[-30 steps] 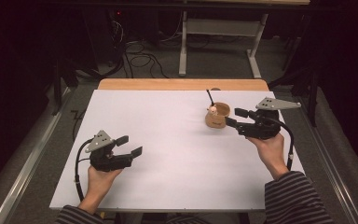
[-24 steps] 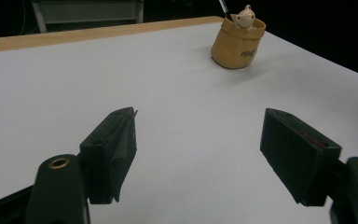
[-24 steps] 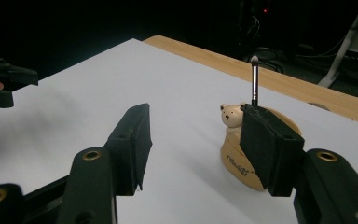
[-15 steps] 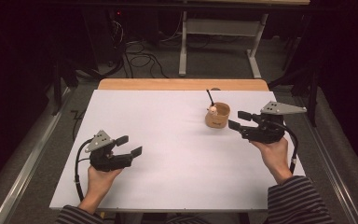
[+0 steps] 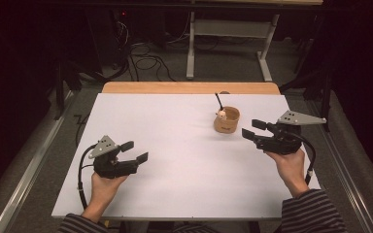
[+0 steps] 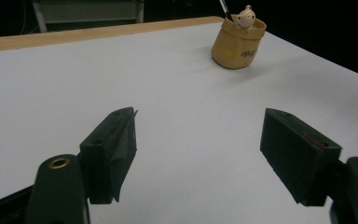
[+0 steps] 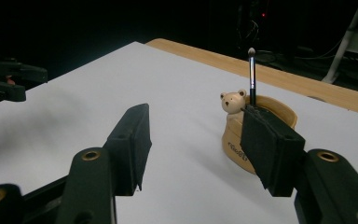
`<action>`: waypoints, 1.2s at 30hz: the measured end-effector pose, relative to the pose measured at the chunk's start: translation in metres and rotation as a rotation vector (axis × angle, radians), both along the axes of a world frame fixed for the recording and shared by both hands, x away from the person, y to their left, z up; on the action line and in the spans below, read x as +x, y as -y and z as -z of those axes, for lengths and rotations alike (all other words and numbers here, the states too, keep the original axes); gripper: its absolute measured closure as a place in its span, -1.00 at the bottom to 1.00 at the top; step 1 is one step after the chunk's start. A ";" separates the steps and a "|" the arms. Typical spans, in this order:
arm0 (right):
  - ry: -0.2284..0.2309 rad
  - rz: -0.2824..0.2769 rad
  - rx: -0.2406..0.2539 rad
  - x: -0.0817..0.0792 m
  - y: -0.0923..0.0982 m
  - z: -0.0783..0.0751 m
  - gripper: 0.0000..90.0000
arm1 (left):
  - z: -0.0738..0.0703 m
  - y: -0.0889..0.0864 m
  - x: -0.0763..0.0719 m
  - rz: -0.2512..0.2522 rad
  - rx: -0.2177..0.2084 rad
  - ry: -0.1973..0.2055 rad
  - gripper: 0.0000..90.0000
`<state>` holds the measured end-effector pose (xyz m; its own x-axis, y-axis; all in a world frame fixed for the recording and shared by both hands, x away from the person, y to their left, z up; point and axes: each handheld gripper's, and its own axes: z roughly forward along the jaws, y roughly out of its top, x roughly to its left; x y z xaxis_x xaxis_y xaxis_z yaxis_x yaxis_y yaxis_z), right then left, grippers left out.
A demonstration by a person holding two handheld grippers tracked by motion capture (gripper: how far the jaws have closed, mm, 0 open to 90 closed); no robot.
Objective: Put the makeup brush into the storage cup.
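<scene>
White table (image 5: 184, 145), both hand-held grippers spread and empty, right gripper view reveals bear-topped cup (image 7: 256, 135) holding brush (image 7: 251, 77)

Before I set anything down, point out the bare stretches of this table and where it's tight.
Bare: the wide middle of the white table between the left gripper and right gripper, plus the far-left stretch up to the wooden edge. Tight: the far-right part, where the tan cup with its bear figure and brush stands just ahead of the right gripper.
</scene>
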<state>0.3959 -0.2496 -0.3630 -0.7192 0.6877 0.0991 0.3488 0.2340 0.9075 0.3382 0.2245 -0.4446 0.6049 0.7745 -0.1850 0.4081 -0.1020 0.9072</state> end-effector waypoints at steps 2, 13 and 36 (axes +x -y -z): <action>0.000 0.000 0.003 -0.002 0.001 0.001 -0.01 | 0.000 0.000 0.000 0.000 0.001 0.001 -0.39; 0.003 -0.005 0.017 -0.009 0.004 0.004 -0.02 | 0.000 0.000 0.000 0.000 0.000 0.001 -0.39; -0.010 -0.013 0.047 -0.023 0.008 0.016 -0.03 | 0.000 0.000 0.000 0.000 0.002 0.002 -0.39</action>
